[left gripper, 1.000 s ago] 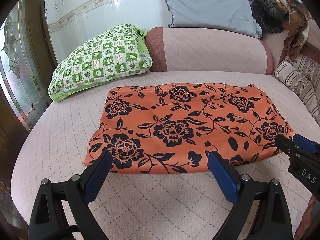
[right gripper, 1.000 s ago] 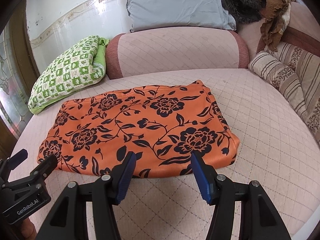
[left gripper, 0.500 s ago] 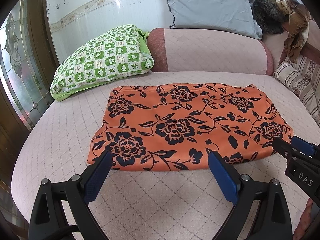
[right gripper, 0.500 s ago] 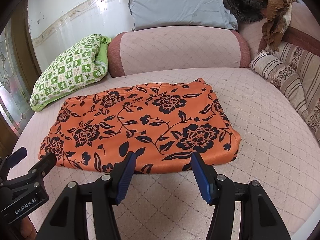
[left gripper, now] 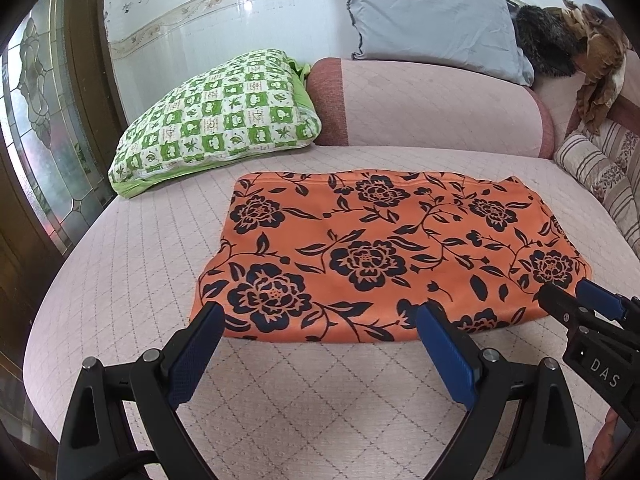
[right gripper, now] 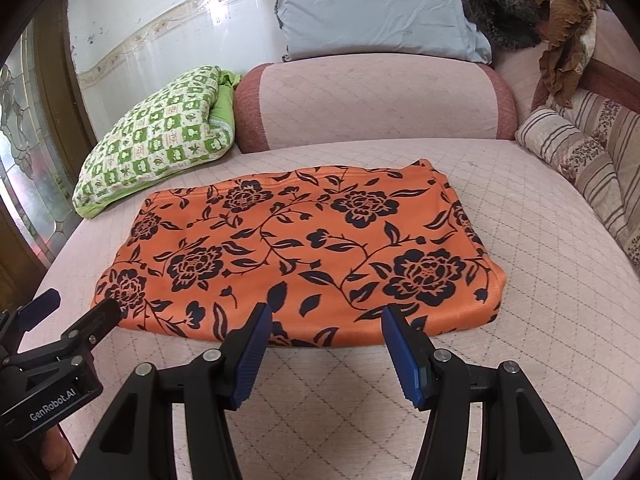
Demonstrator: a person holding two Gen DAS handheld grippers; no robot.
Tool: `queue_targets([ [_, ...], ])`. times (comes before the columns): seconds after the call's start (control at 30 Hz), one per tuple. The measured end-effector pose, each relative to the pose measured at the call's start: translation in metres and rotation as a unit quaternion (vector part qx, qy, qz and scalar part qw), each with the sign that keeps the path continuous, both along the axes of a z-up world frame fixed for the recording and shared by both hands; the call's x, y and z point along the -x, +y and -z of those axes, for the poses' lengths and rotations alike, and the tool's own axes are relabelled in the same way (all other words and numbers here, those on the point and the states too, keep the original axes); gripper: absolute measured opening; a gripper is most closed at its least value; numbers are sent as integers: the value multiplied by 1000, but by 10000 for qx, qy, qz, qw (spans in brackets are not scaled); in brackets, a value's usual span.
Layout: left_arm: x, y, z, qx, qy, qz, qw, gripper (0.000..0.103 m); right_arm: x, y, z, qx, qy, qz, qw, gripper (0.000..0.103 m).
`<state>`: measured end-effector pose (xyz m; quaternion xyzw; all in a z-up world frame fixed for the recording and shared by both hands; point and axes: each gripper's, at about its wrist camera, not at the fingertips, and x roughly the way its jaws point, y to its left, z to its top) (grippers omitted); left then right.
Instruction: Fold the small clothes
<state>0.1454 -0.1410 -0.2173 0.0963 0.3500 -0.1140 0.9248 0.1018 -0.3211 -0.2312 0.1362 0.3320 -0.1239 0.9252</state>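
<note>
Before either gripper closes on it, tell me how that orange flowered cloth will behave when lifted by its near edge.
The orange flowered cloth is probably floppy: it lies flat in soft layers on the quilted bed cover, so it should drape and sag. It looks light, being thin at its edges. Folded layers show at its right corner, so they may slip apart if only the top one is pinched.

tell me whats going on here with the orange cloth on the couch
A person holds a gripper in each hand over a pink couch. An orange floral cloth lies flat on the seat, apparently already folded over. The left gripper and right gripper both hang open just short of its near edge, neither touching it. A green pillow and grey pillow sit behind.
</note>
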Motion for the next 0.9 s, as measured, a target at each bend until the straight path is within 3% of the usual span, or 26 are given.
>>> queue_targets([
  [0.5,-9,9,-1,93,58,-27,9999,96,-10,11,1,34,0,-179,9998,61],
  [0.63,-17,12,6,75,258,-1,9996,96,-10,-5,5,-561,21,-288,9980,63],
  [0.73,-33,28,14,400,747,7,9964,96,-10,-41,20,-1863,79,-426,9815,70],
  [0.8,-46,47,22,725,1098,-253,9910,96,-7,-64,34,-2409,223,-248,9700,71],
  [0.9,-67,85,31,1232,1461,-935,9771,96,-3,-88,47,-2659,375,52,9632,71],
])
